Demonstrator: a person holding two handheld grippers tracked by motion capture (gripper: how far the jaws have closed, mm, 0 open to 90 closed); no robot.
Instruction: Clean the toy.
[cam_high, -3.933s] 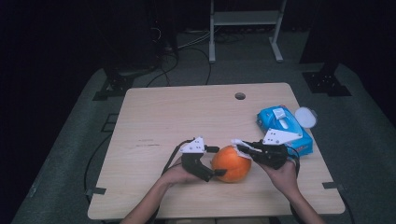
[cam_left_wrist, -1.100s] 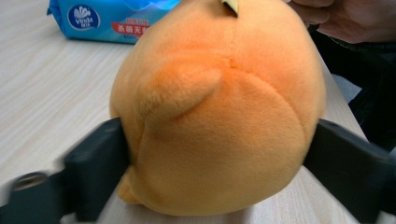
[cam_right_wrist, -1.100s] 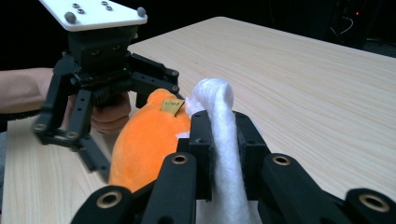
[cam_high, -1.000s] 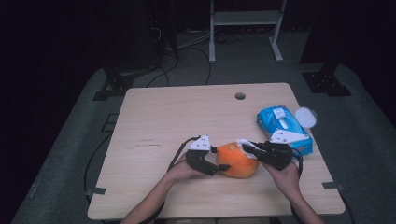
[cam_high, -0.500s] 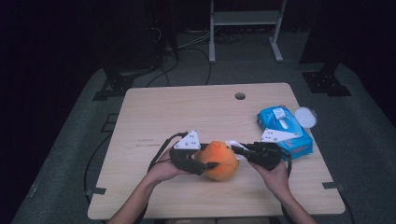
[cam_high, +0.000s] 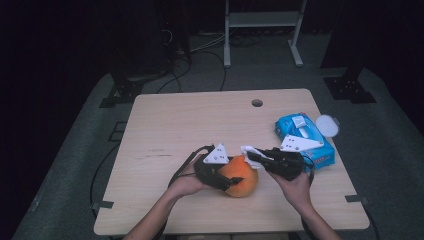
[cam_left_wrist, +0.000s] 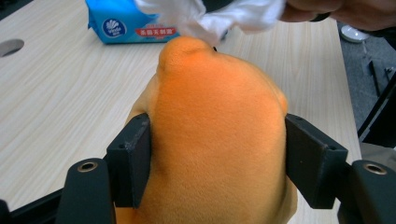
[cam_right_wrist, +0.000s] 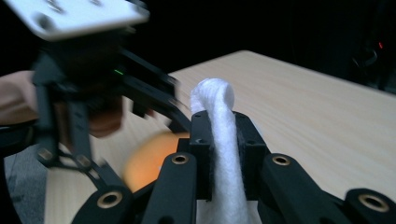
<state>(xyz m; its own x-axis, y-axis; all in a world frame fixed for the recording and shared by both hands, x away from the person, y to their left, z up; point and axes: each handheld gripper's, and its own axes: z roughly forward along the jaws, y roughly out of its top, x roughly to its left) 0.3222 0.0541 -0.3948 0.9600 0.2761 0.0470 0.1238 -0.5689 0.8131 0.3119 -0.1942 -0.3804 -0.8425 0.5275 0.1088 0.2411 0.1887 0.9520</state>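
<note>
Left gripper (cam_high: 231, 179): pinches the toy; its jaws have just been opening a bit, pads on both sides.
Right gripper (cam_high: 250, 154): squeezed tight on a white wipe (cam_right_wrist: 219, 135).
Toy (cam_high: 241, 175): orange, round, fuzzy, at the near middle of the table (cam_high: 190, 125), between the grippers.
Wipe: touches the toy's top.
Pack (cam_high: 305, 135): blue, with a white flap on top, far right on the table.

The left tongs (cam_left_wrist: 217, 163) press their black pads into both sides of an orange plush toy (cam_left_wrist: 219, 135), whose tip touches a white tissue (cam_left_wrist: 210, 18) above the tabletop (cam_left_wrist: 56, 93), a blue tissue pack (cam_left_wrist: 126, 21) behind.
</note>
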